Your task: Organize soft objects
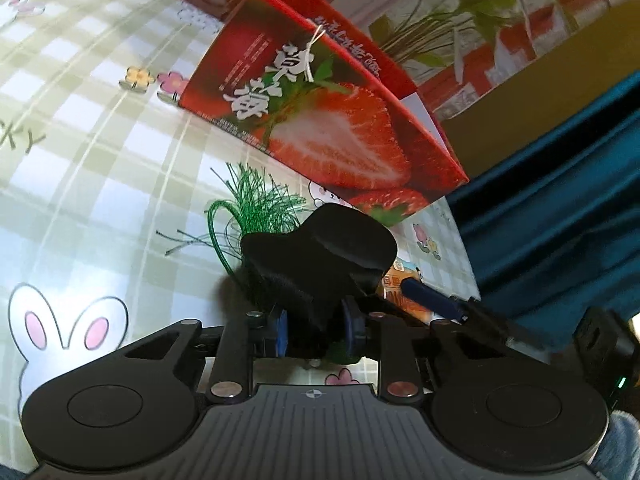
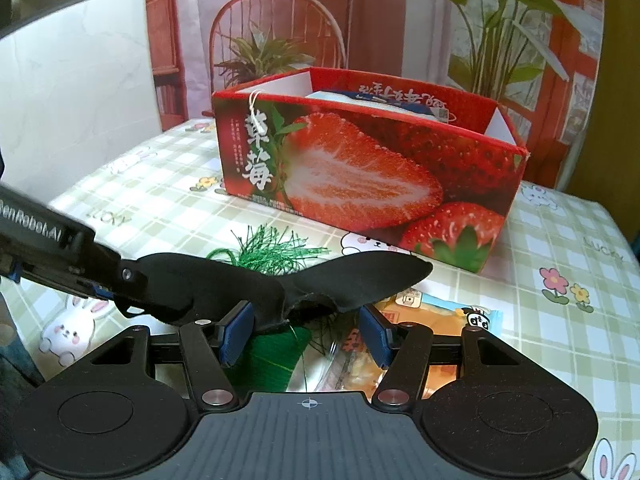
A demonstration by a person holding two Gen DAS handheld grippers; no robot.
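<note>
Above the tabletop (image 2: 560,240), before the strawberry box (image 2: 360,168), the left gripper (image 1: 316,332) is pinching a limp, light black eye mask (image 2: 280,284) by one end; the right gripper (image 2: 304,330) fingers are hanging spread beneath its sagging middle, the likeliest second hold.

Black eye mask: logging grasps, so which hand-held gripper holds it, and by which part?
The left hand-held gripper pinches the black eye mask at one end; the right hand-held gripper is open, holding nothing.

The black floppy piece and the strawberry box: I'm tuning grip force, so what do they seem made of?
The black floppy piece looks like matte fabric or foam-backed cloth: it droops and has a frayed edge. The strawberry box looks like glossy printed cardboard, with crisp folded corners and a white inner face.
</note>
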